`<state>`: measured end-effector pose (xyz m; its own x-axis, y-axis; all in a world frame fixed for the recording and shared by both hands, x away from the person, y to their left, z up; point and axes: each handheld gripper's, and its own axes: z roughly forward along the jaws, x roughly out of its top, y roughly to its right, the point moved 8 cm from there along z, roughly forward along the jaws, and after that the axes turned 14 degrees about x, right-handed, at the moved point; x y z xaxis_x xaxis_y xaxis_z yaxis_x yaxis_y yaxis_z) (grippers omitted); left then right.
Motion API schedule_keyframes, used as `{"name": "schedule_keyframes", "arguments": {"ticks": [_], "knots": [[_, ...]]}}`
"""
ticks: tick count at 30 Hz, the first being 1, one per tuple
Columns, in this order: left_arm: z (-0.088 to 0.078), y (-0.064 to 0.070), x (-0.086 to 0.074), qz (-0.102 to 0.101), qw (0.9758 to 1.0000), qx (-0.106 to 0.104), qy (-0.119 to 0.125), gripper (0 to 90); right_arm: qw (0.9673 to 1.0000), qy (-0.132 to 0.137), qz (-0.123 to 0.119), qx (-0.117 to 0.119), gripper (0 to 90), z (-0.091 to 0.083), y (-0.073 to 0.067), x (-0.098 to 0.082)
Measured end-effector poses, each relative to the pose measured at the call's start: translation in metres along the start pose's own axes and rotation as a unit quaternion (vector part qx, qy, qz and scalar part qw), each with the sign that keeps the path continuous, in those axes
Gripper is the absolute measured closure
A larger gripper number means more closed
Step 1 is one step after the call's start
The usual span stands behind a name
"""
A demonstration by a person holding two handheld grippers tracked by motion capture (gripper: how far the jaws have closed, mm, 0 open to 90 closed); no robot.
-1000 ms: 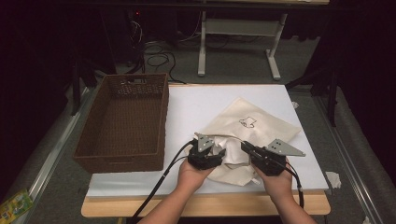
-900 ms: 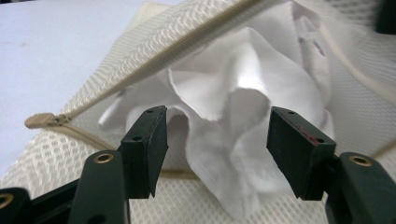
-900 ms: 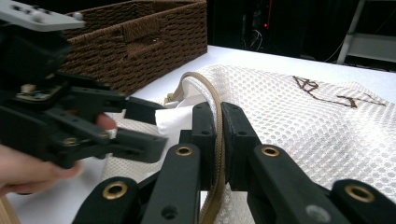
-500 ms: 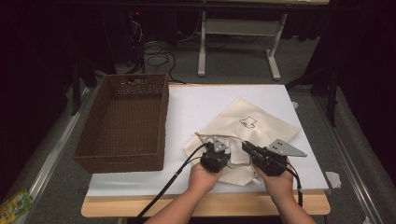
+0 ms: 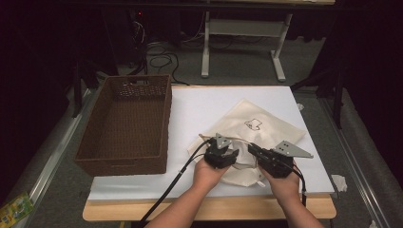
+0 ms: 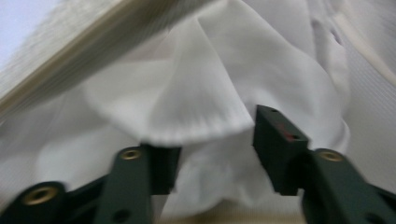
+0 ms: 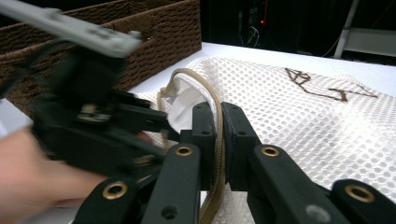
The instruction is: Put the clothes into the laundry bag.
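Left of the mesh bag (image 5: 259, 137), the wicker basket (image 5: 126, 126) sits just apart from it, white table (image 5: 199, 107) between. At the bag's near opening, the left gripper (image 5: 227, 154) has just been opening, jaws apart around white cloth (image 6: 196, 102). Beside it, the right gripper (image 7: 218, 140) is clamped on the bag's tan zipper edge (image 7: 212, 100).

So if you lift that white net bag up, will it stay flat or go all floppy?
Probably floppy: the mesh bag lies crumpled on the table. Likely light, being thin netting. The white cloth in it folds softly, so it may sag or slip out while the right gripper pinches the zip edge.
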<state>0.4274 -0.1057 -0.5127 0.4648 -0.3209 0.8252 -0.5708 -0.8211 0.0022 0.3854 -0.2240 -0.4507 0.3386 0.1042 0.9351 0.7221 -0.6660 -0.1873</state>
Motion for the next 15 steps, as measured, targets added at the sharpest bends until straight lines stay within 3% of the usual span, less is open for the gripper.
{"name": "schedule_keyframes", "arguments": {"ticks": [4, 7, 9, 10, 15], "knots": [[-0.028, -0.021, -0.021, 0.005, 0.9999, 0.009, -0.002, 39.2, 1.0000, -0.003, -0.006, 0.002, 85.4, 0.002, -0.006, 0.000], [-0.042, -0.046, -0.029, -0.005, 0.9993, 0.036, 0.009, 38.6, 1.0000, -0.006, -0.005, 0.003, 85.4, 0.004, -0.009, -0.001], [-0.046, -0.059, -0.026, -0.016, 0.9982, 0.056, 0.017, 41.6, 0.9999, -0.011, -0.002, 0.004, 85.3, 0.005, -0.009, -0.002], [-0.047, -0.063, -0.022, -0.012, 0.9977, 0.062, 0.022, 41.8, 0.9999, -0.015, 0.003, 0.002, 85.3, 0.006, -0.010, -0.003], [-0.037, -0.072, -0.005, -0.005, 0.9944, 0.103, 0.023, 36.5, 0.9996, -0.028, -0.001, 0.001, 85.1, 0.005, -0.015, 0.001]]}}
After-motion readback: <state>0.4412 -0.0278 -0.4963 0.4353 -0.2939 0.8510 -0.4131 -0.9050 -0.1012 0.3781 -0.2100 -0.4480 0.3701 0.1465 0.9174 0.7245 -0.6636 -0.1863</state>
